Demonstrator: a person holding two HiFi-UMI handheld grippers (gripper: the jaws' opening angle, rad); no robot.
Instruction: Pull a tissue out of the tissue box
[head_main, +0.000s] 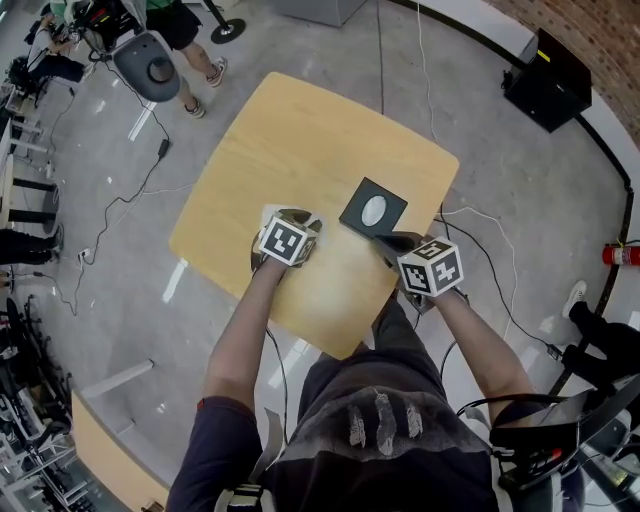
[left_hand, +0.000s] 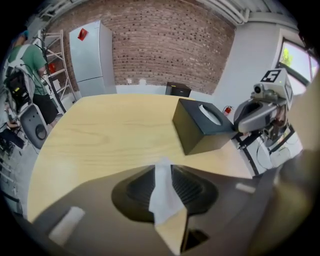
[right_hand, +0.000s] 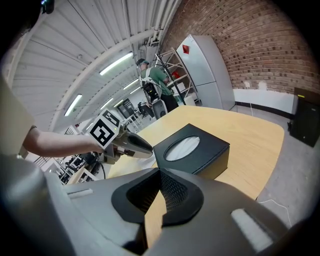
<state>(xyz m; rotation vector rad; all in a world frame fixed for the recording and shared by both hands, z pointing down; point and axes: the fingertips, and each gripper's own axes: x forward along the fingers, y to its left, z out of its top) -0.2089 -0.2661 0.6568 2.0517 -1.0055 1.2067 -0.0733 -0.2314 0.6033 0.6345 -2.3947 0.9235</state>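
The left hand-held gripper (left_hand: 162, 165) is clamped on a white tissue (left_hand: 165, 200), which hangs crumpled between its jaws, clear of the box and just above the pale wooden counter (left_hand: 110, 135). To its right stands the black tissue box (left_hand: 200, 131), with more white tissue showing in the oval opening on top. The right hand-held gripper (right_hand: 160, 175) has its jaws together with nothing between them and points at the near side of the box; whether it touches the box is unclear.
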